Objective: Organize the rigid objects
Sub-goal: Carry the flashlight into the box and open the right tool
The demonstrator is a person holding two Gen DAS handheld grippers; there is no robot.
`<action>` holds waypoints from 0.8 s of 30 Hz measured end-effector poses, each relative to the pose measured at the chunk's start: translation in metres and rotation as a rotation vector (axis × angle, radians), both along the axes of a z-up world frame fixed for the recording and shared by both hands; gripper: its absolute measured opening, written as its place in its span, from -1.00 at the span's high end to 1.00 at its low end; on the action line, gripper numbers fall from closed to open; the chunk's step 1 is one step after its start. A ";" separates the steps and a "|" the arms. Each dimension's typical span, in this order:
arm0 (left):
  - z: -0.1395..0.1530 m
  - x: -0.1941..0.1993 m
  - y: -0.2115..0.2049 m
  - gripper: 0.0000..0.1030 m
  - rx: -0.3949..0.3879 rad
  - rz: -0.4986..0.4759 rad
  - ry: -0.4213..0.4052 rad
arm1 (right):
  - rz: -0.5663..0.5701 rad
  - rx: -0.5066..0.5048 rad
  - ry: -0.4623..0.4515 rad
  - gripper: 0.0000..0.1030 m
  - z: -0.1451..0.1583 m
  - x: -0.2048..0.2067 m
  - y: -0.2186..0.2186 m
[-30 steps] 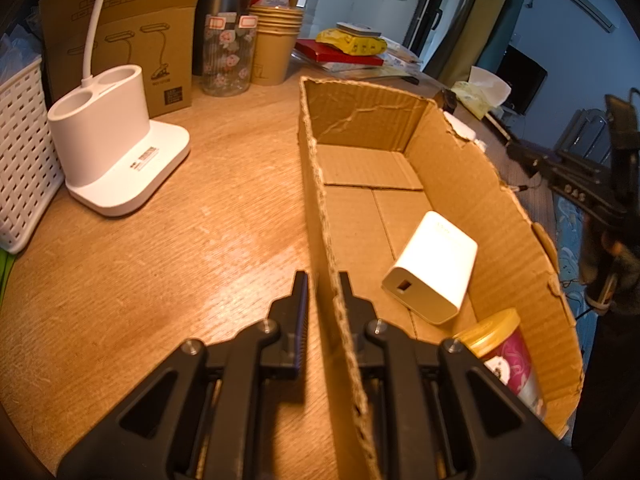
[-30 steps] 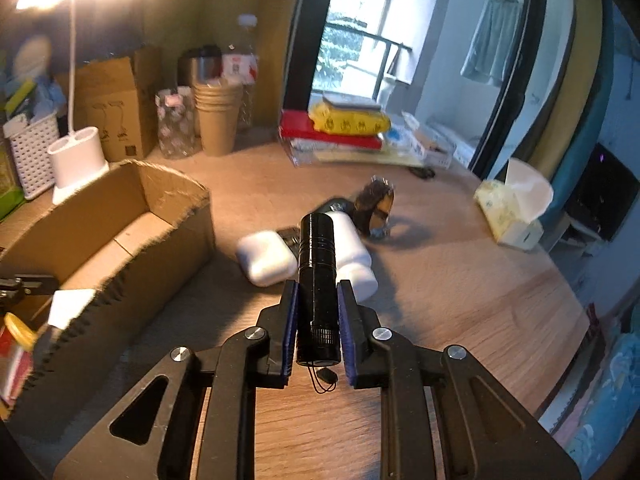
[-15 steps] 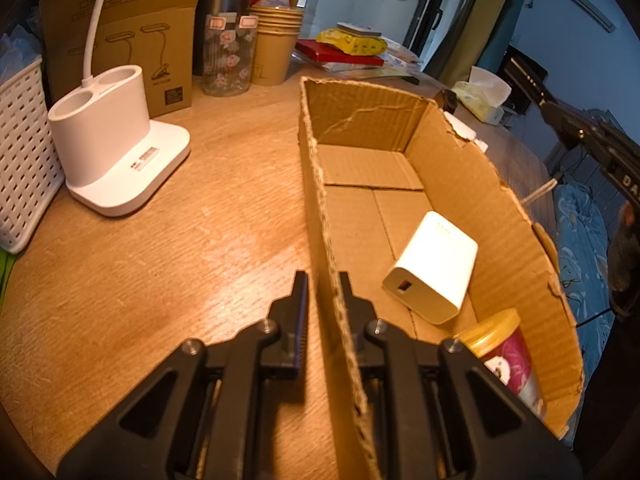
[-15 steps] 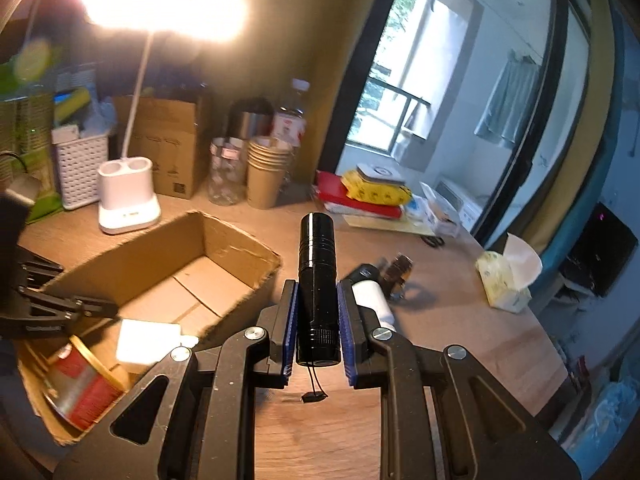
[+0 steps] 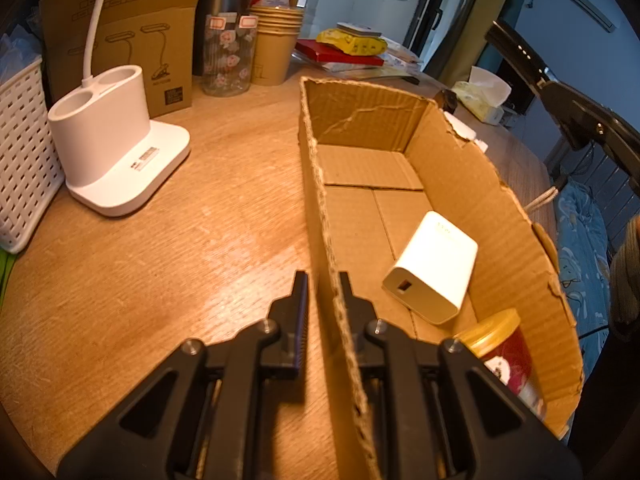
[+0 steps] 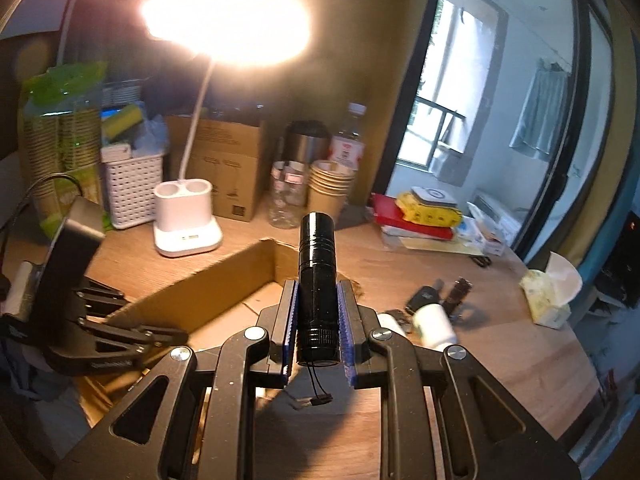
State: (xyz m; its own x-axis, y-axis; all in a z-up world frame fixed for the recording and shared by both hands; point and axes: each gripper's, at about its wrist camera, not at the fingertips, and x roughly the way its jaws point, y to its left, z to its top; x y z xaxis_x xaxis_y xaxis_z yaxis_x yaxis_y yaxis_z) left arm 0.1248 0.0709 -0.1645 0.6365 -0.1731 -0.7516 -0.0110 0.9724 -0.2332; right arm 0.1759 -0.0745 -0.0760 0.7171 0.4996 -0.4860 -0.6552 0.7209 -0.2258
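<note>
My left gripper (image 5: pixel 322 280) is shut on the near left wall of the open cardboard box (image 5: pixel 332 248) on the wooden table. A white charger block (image 5: pixel 434 268) and a red can with a gold lid (image 5: pixel 502 344) lie inside the box. My right gripper (image 6: pixel 318 288) is shut on a black flashlight (image 6: pixel 318 280) and holds it in the air above the box (image 6: pixel 224 284), pointing forward. The left gripper (image 6: pixel 132 336) shows at the left of the right wrist view. The right gripper's arm (image 5: pixel 568 104) shows high at the right of the left wrist view.
A white lamp base (image 5: pixel 116 152), a white basket (image 5: pixel 20 152), a brown carton (image 5: pixel 128 40), a glass jar (image 5: pixel 228 56) and paper cups (image 5: pixel 276 44) stand behind the box. A white bottle (image 6: pixel 434 324), dark small items (image 6: pixel 444 296) and a tissue pack (image 6: pixel 552 292) lie to the right.
My right gripper has risen with the flashlight and moved left over the box. The left gripper keeps its hold on the box wall.
</note>
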 end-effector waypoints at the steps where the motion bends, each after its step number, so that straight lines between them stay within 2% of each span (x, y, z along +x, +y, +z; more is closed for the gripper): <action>1: 0.000 0.000 0.000 0.72 0.000 0.000 0.000 | 0.012 0.001 0.004 0.60 -0.001 -0.002 0.004; 10: 0.000 0.000 0.000 0.72 0.000 0.000 0.000 | 0.081 -0.001 0.038 0.60 -0.010 -0.011 0.031; 24: 0.000 0.000 0.000 0.72 0.000 0.000 0.000 | 0.107 -0.041 0.131 0.60 -0.042 0.002 0.049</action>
State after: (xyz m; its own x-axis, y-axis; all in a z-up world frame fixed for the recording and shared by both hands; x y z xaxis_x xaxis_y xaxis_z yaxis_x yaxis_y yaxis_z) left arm 0.1248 0.0707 -0.1644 0.6363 -0.1729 -0.7518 -0.0110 0.9724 -0.2329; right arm 0.1781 -0.0258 -0.1181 0.5902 0.5474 -0.5933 -0.7535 0.6373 -0.1615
